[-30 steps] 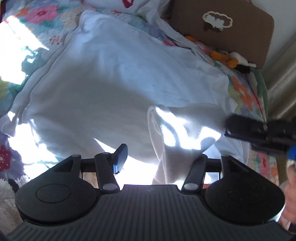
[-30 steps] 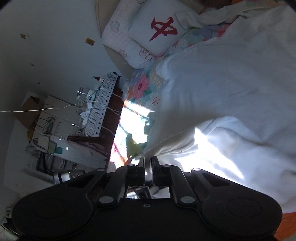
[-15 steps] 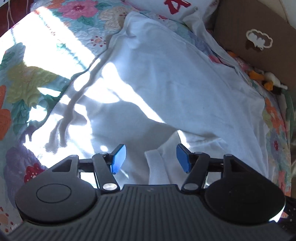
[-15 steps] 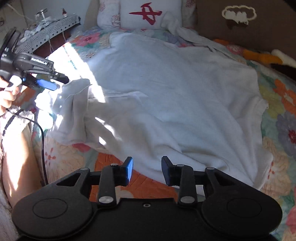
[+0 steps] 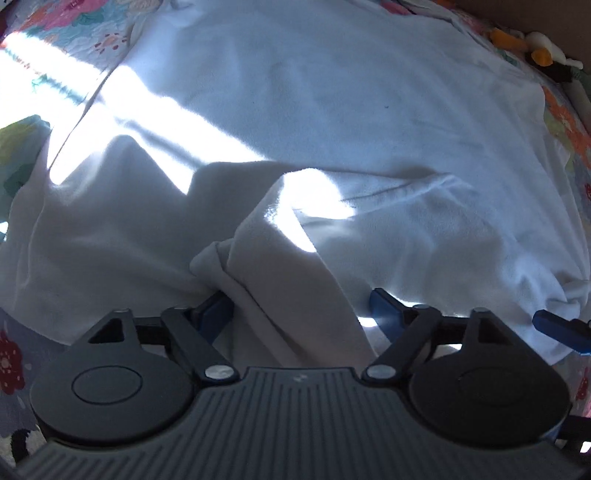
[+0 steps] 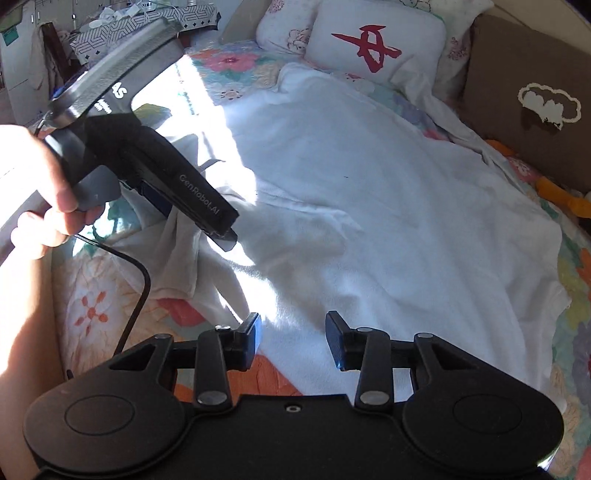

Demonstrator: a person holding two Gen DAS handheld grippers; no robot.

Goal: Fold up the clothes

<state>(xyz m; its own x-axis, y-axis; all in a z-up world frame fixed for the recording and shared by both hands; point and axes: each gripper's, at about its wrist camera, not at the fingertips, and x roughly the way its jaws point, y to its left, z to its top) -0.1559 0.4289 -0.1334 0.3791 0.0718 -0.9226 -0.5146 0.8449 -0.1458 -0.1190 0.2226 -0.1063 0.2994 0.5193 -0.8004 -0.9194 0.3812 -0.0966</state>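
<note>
In the left wrist view, the left gripper [image 5: 301, 308] stands wide open, its blue-padded fingers [image 5: 384, 308] set either side of a raised, bunched fold of the large white fleecy garment [image 5: 332, 110]. That fold runs from between the jaws up and away from the tool, so the cloth lies straight ahead and partly inside the gap already; closing should catch it. The garment spreads across the floral quilted bedspread [image 5: 74, 22], its long axis running away from the camera toward the head of the bed. A blue fingertip of the right gripper [image 5: 561, 330] shows at the right edge, just beside the near hem.

In the right wrist view, the right gripper [image 6: 293, 339] is open at a moderate width and holds nothing, hovering over the near hem of the garment where it meets the orange-flowered quilt. The left gripper appears at the left, gripped by a bare hand [image 6: 40, 192], its nose down on a rumpled corner. It looks nearer to graspable cloth. Ahead lie a white pillow with a red character [image 6: 376, 40] and a brown cushion with a cloud motif [image 6: 535, 110], well clear of the work.
</note>
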